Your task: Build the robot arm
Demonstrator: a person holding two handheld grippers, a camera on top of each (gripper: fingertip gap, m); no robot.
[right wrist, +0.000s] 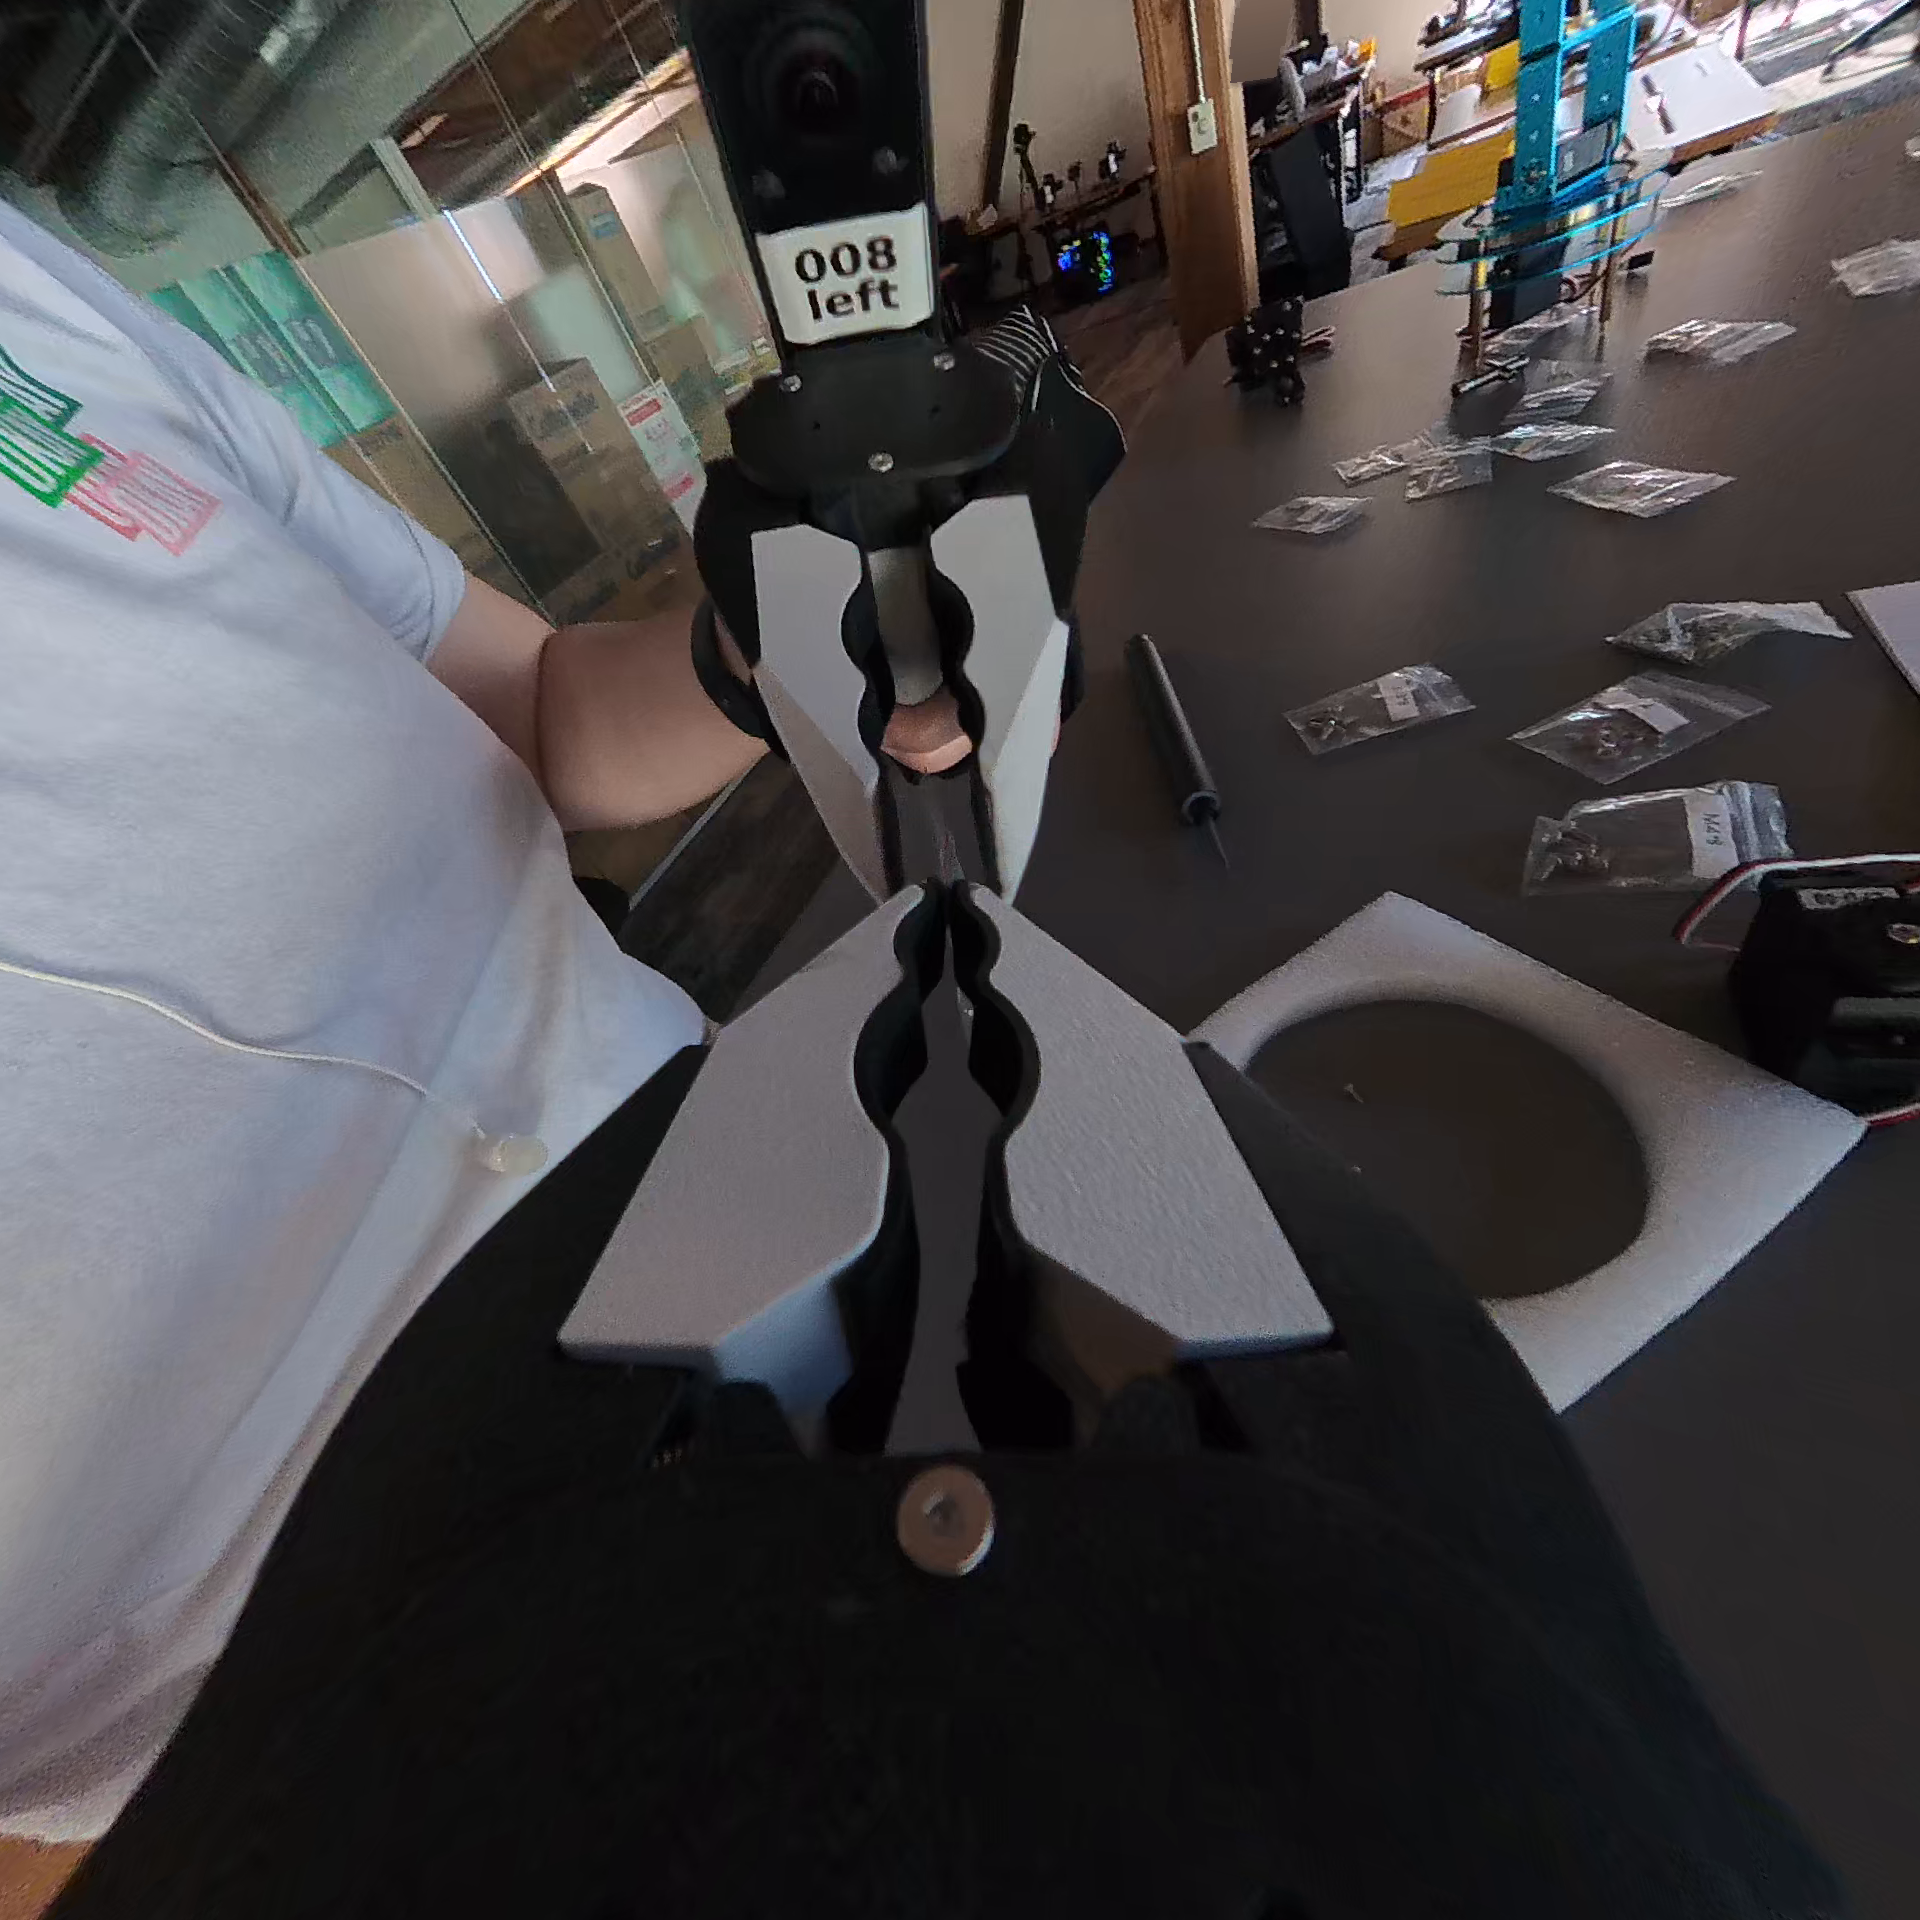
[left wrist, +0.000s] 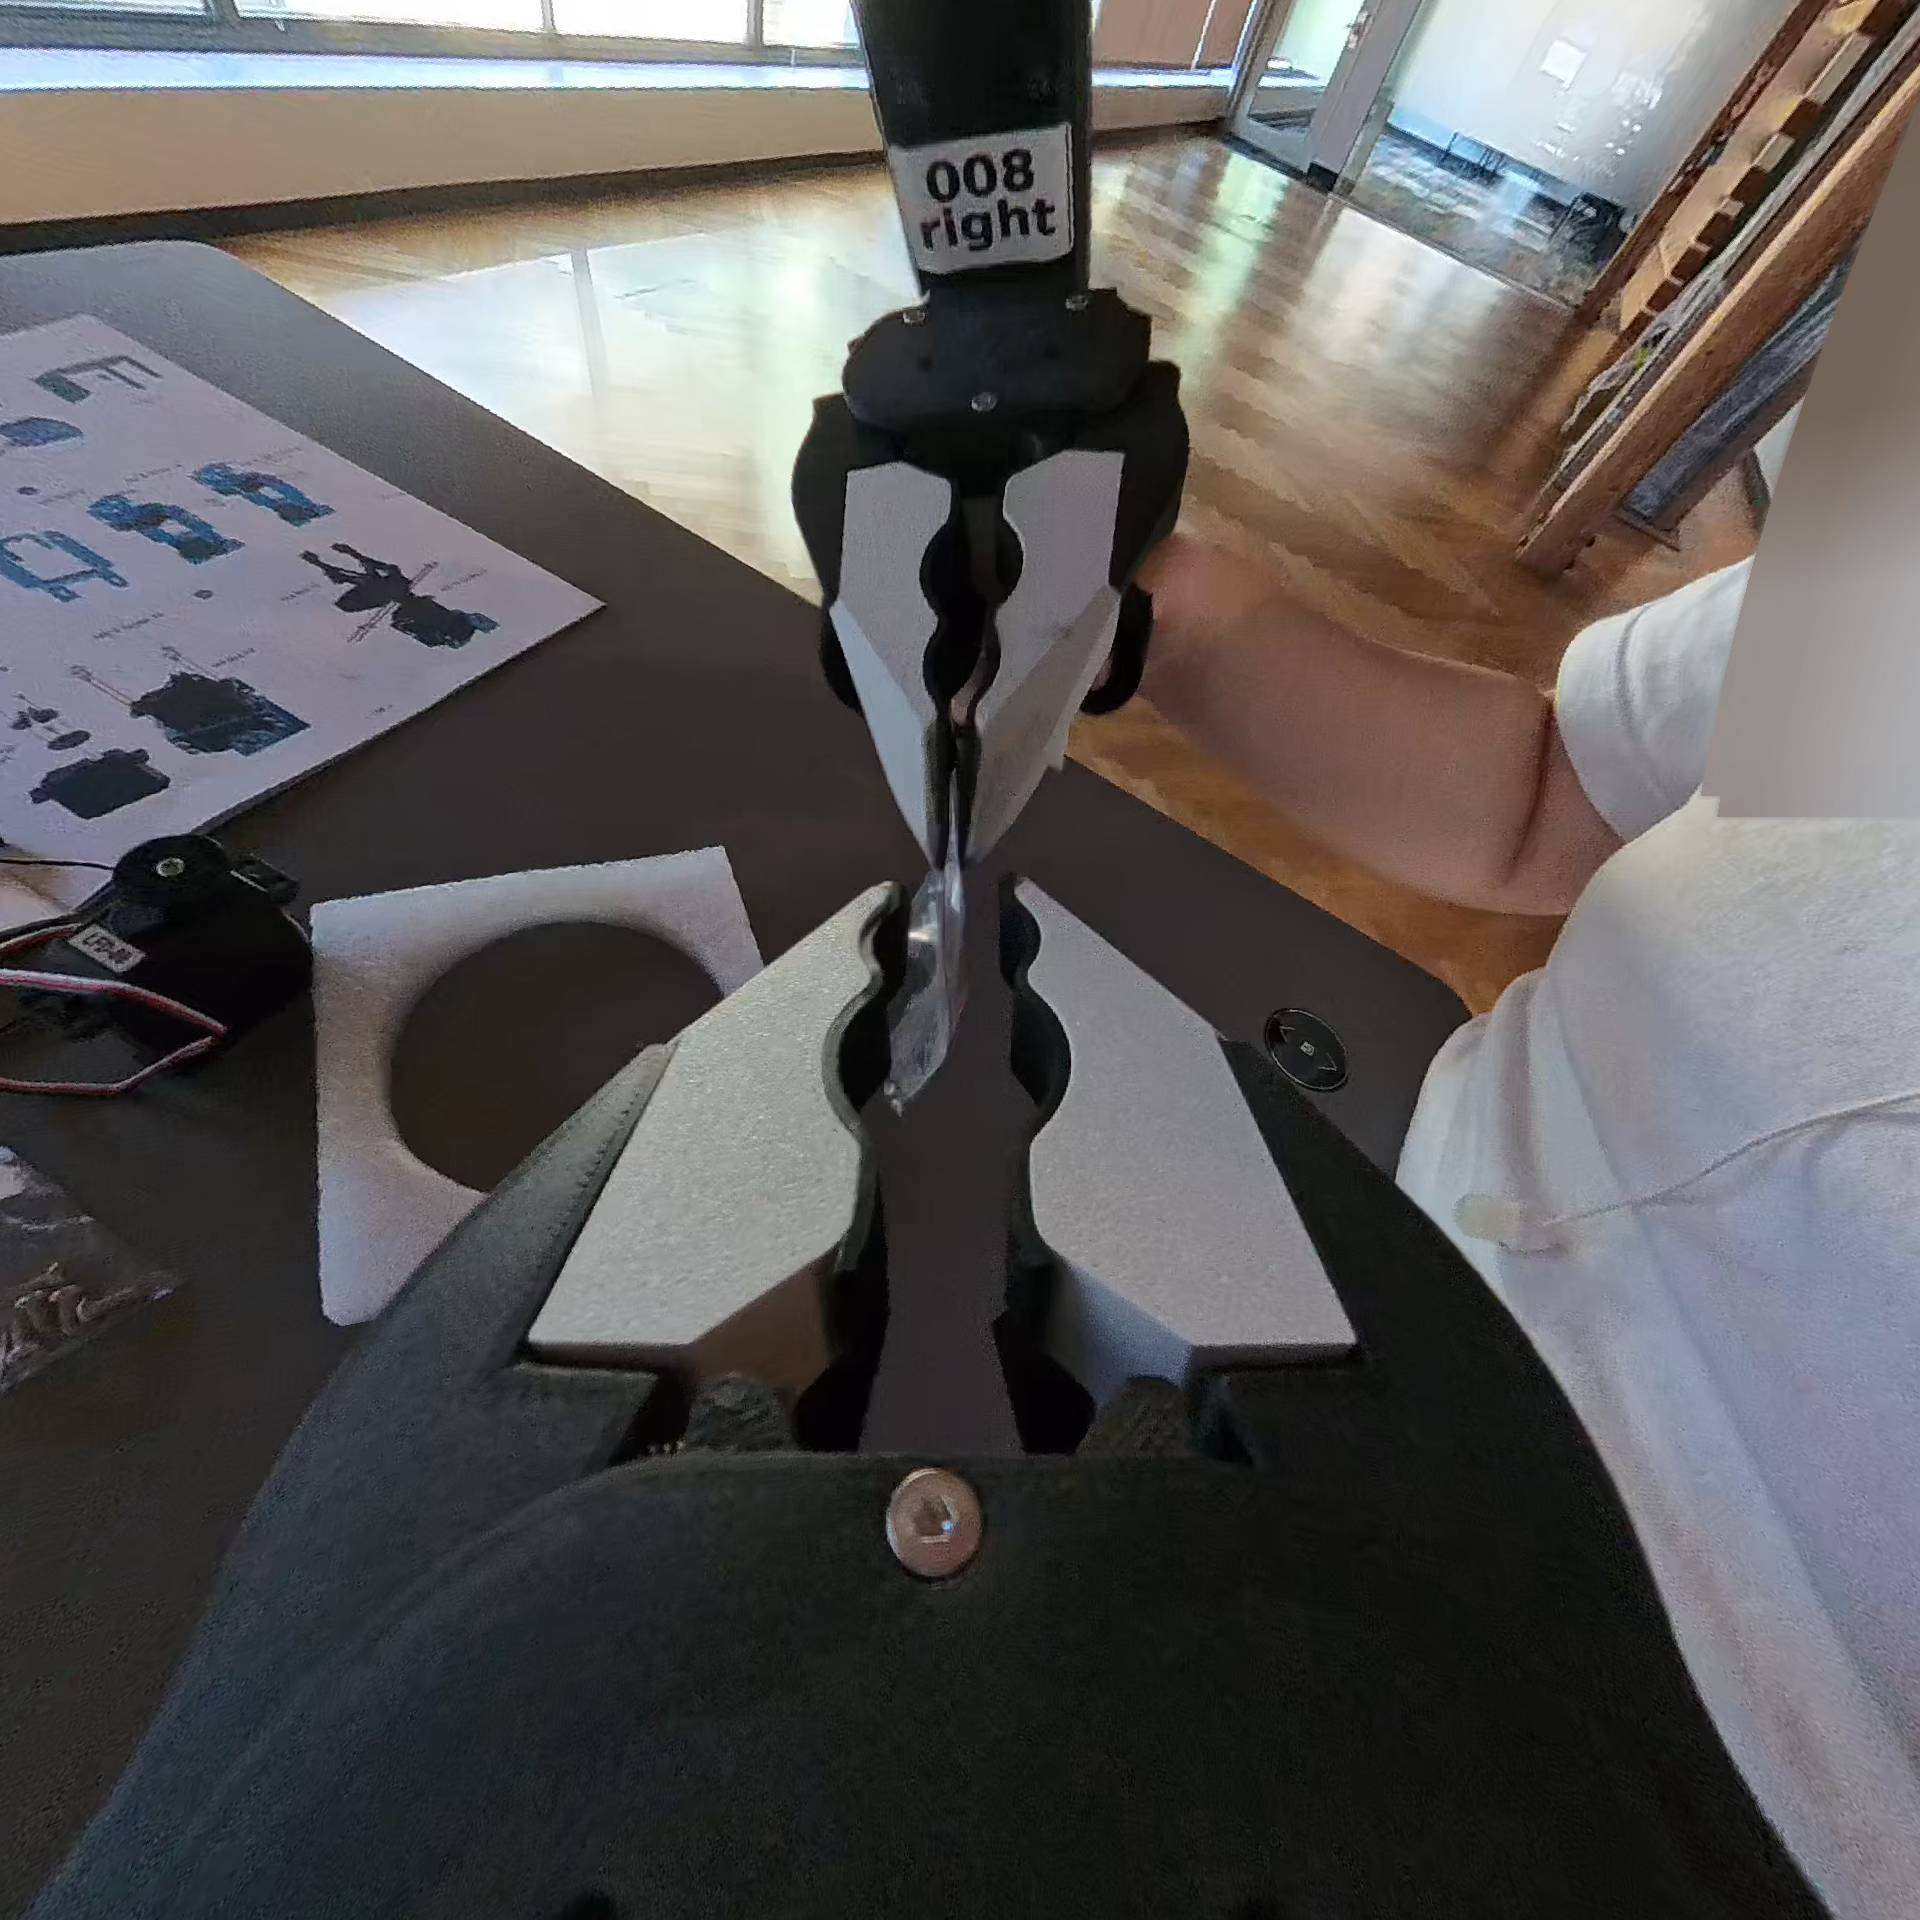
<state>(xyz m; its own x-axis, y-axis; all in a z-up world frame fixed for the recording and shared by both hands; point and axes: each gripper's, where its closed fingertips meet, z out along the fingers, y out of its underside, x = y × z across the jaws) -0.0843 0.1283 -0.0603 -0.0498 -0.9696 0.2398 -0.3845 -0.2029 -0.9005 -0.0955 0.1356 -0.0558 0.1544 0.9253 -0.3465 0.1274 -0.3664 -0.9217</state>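
In the left wrist view my left gripper [left wrist: 951,888] is open, with its two fingers apart above the dark table [left wrist: 675,727]. A small clear plastic bag [left wrist: 930,997] hangs in the gap, close to the left pad and clear of the right pad. My right gripper [left wrist: 951,847] faces it tip to tip and is shut on the bag's top edge. In the right wrist view my right gripper [right wrist: 948,891] has its tips pressed together. The bag [right wrist: 943,842] shows edge-on just beyond them, between the open fingers of the left gripper [right wrist: 940,831].
A white foam square with a round hole [left wrist: 520,914] [right wrist: 1558,966] lies under the grippers. A black servo with wires [left wrist: 177,935], a printed sheet [left wrist: 208,571], several small parts bags [right wrist: 1652,831], a black screwdriver [right wrist: 1179,727] and a blue frame [right wrist: 1558,156] are on the table. A person in a white shirt [left wrist: 1714,1247] stands close. Left and right tips are no more than a few centimetres apart.
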